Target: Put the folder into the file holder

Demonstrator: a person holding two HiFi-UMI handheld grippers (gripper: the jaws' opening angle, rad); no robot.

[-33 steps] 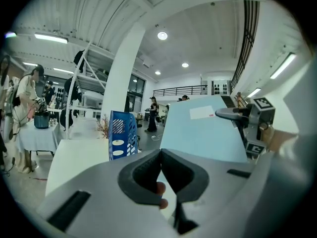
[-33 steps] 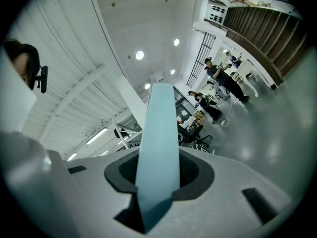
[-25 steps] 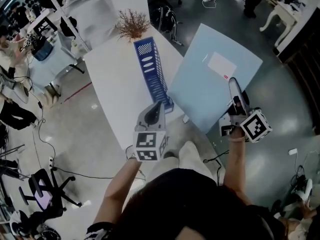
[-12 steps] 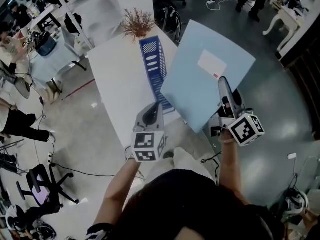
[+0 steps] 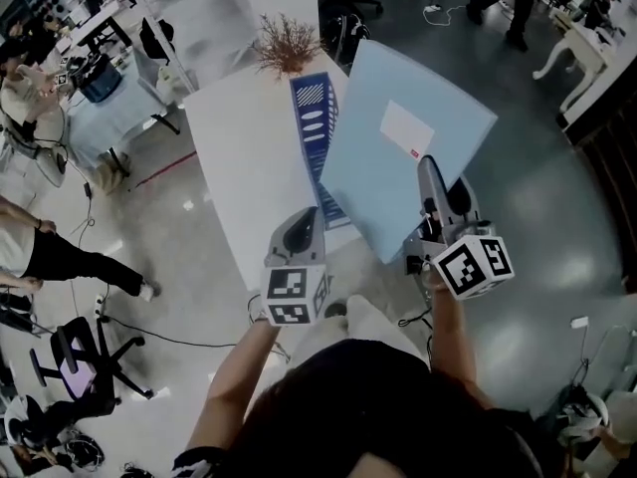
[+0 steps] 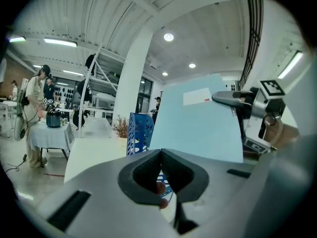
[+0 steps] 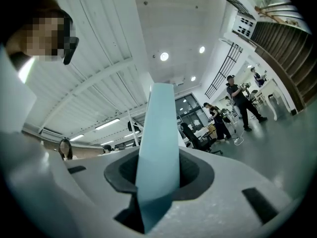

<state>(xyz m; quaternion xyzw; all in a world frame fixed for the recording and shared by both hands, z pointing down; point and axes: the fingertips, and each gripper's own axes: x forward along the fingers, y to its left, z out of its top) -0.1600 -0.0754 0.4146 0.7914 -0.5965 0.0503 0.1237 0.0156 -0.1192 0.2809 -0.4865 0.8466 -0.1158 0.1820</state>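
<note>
My right gripper (image 5: 428, 172) is shut on the near edge of a light blue folder (image 5: 398, 137) with a white label and holds it tilted in the air. The folder's left edge hangs over a tall blue perforated file holder (image 5: 315, 132), which stands on the white table (image 5: 244, 157). In the right gripper view the folder (image 7: 159, 133) runs edge-on between the jaws of the right gripper (image 7: 157, 175). My left gripper (image 5: 302, 229) hovers at the table's near corner, shut and holding nothing. Its own view shows the left gripper (image 6: 161, 151), the file holder (image 6: 137, 133) and the folder (image 6: 198, 128) ahead.
A dried brown plant (image 5: 287, 46) stands at the table's far end behind the file holder. People (image 5: 40, 257) and an office chair (image 5: 75, 352) are on the floor to the left. More desks (image 5: 109, 98) stand at the far left.
The right gripper has carried the folder left and away from me, so its edge now overlaps the file holder. The left gripper has stayed almost still.
</note>
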